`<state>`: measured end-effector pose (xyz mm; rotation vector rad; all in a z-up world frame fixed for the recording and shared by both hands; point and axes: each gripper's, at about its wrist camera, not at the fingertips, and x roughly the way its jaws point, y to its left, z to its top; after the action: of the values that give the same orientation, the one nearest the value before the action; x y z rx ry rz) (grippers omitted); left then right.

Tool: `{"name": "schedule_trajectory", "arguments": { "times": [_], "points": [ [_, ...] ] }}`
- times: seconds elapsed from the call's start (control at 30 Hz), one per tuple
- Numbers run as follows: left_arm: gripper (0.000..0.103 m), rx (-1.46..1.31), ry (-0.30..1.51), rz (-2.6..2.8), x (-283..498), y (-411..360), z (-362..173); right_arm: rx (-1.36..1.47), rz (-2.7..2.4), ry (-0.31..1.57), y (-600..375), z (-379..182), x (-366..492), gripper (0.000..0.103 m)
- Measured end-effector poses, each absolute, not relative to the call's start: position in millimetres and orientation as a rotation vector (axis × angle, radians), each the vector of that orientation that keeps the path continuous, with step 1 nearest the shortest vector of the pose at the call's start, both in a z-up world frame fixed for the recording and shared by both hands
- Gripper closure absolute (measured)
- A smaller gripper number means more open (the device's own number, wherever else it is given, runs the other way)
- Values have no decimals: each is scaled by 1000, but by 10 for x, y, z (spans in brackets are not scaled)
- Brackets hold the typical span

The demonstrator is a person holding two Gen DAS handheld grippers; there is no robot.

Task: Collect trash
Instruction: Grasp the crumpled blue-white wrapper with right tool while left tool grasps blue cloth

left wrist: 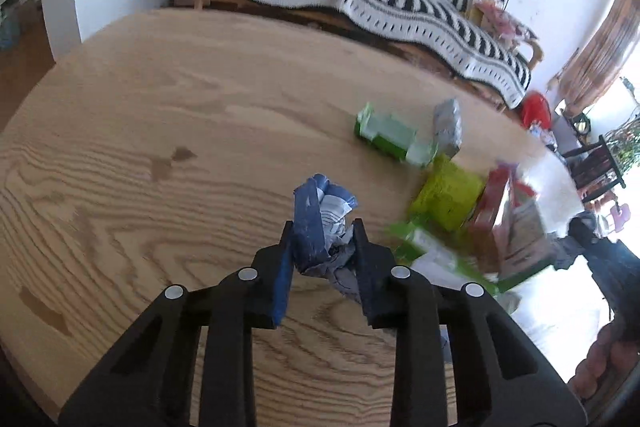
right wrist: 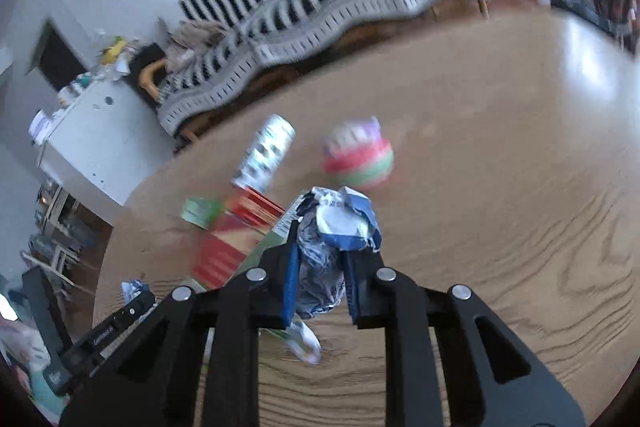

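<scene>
**Q:** Status of both grippers?

**A:** Left gripper (left wrist: 323,239): fingers clenched on a crumpled blue wrapper (left wrist: 320,223), held above the wooden table (left wrist: 160,155). Right gripper (right wrist: 320,255): fingers clenched on a crumpled blue-and-silver wrapper (right wrist: 340,227).

**Q:** Remaining work?

**A:** Judged early to midway. Two items are in hand; no bin is visible. In the left view, a green carton (left wrist: 386,135) at 1 o'clock, a grey packet (left wrist: 448,127) and a yellow-green packet (left wrist: 450,197) at 2 o'clock. In the right view, a can (right wrist: 266,153) at 11 o'clock, a red box (right wrist: 236,239) at 10 o'clock, a striped cup (right wrist: 360,157) at 12 o'clock.
</scene>
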<state>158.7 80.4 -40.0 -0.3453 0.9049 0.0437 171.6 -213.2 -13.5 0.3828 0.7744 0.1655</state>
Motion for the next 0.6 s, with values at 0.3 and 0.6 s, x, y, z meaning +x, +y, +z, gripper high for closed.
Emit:
{"name": "schedule_trajectory", "arguments": {
  "times": [0.3, 0.6],
  "points": [
    [76, -280, 828, 31, 1441, 661, -21, 260, 146, 734, -2280, 152, 1372, 84],
    [76, -238, 789, -9, 1380, 241, 202, 219, 65, 734, -2848, 172, 1008, 84]
  ]
}}
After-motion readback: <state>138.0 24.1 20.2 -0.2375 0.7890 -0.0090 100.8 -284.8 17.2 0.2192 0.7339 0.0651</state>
